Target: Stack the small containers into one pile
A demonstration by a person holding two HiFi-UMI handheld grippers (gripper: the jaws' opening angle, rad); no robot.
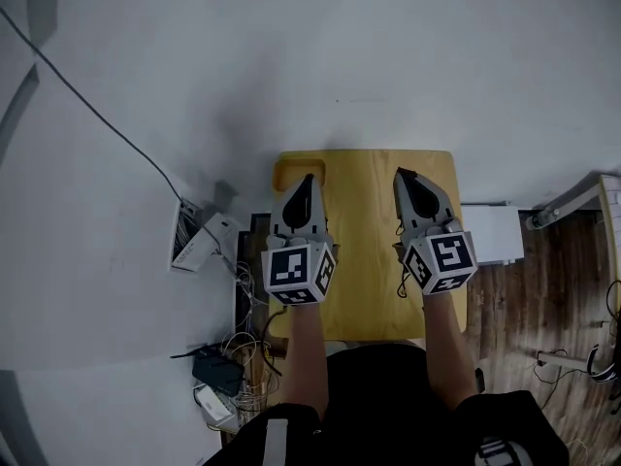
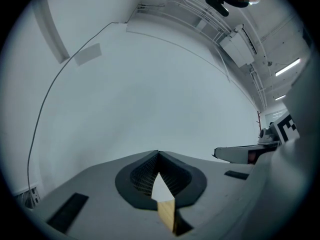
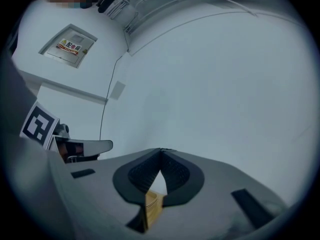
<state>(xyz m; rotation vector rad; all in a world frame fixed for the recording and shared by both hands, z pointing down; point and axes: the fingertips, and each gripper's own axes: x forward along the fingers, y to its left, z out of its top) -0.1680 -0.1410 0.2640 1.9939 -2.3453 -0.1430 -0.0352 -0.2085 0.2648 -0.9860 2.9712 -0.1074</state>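
Note:
No small containers show in any view. In the head view both grippers hover side by side over a small wooden table (image 1: 364, 231), held by a person's forearms. My left gripper (image 1: 306, 179) is shut, its jaws meeting in a point with nothing between them. My right gripper (image 1: 404, 175) is shut and empty as well. In the left gripper view the gripper (image 2: 159, 154) points at a plain white wall, with a sliver of the wooden table (image 2: 167, 215) showing below the closed tips. The right gripper view shows that gripper (image 3: 161, 150) closed in the same way, also facing the wall.
A thin cable (image 1: 97, 115) runs across the white surface at left. White boxes (image 1: 199, 239) and a tangle of wires (image 1: 233, 357) lie left of the table. A white box (image 1: 493, 233) and wood flooring (image 1: 529, 304) are to the right.

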